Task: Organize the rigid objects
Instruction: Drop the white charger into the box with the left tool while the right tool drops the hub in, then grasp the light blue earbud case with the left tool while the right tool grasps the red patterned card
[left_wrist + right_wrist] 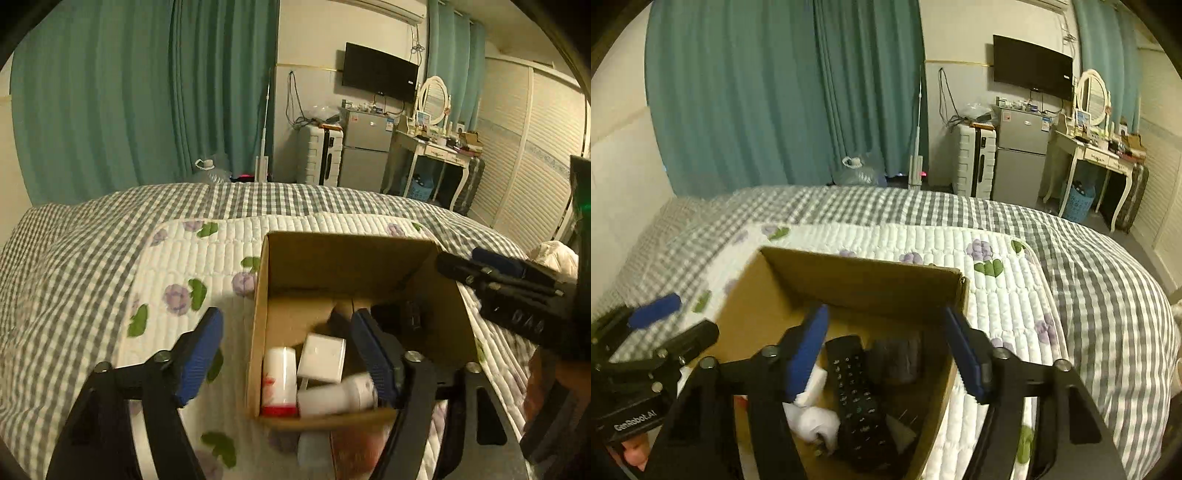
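An open cardboard box (288, 258) sits on the bed's quilted floral mat. Inside I see a white bottle with a red band (279, 380), a white square block (322, 357) and a blurred white bottle (338, 395) lying on its side. The right wrist view shows the box (860, 275) holding a black remote (858, 398), a dark cylinder (895, 356) and white items (814, 421). My left gripper (286, 354) is open and empty, straddling the box's left wall. My right gripper (890, 354) is open and empty above the box; it also shows in the left wrist view (495, 269).
The bed has a grey checked cover (74, 258) and a white floral mat (960, 243). Beyond it stand teal curtains (147, 92), a white suitcase (319, 155), a small fridge (365, 155), a dressing table (439, 147) and a louvred wardrobe (532, 155).
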A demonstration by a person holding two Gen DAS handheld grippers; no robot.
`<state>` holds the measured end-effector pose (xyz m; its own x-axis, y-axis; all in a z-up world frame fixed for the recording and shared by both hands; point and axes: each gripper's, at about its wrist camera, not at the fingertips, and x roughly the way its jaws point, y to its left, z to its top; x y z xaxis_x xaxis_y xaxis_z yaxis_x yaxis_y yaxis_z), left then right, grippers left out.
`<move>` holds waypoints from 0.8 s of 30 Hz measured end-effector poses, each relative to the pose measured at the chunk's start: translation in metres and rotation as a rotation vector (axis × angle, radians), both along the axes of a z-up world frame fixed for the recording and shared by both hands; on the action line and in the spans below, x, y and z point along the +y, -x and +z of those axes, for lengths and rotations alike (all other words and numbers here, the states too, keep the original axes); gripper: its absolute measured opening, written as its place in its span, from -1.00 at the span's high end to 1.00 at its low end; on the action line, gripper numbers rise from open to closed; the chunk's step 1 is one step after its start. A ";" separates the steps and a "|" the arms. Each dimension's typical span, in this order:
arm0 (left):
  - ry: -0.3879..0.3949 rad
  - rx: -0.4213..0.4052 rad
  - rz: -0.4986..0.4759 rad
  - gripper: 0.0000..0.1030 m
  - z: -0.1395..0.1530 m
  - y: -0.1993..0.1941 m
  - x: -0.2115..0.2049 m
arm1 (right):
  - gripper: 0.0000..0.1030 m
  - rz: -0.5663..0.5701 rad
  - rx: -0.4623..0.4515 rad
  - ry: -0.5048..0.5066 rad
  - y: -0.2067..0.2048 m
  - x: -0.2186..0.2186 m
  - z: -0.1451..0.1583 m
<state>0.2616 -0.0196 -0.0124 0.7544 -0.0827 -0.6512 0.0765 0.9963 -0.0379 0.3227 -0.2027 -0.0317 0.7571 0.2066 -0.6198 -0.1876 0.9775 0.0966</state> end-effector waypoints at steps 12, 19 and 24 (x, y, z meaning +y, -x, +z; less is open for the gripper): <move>-0.010 -0.091 0.045 -0.82 0.052 0.110 0.026 | -0.64 -0.004 -0.081 0.125 0.127 0.003 0.066; -0.025 -0.082 0.063 -0.84 0.037 0.144 0.033 | -0.85 0.046 -0.103 0.145 0.180 0.026 0.063; 0.005 -0.030 0.083 -0.84 0.003 0.146 0.041 | -0.85 0.056 -0.004 0.122 0.178 0.038 0.021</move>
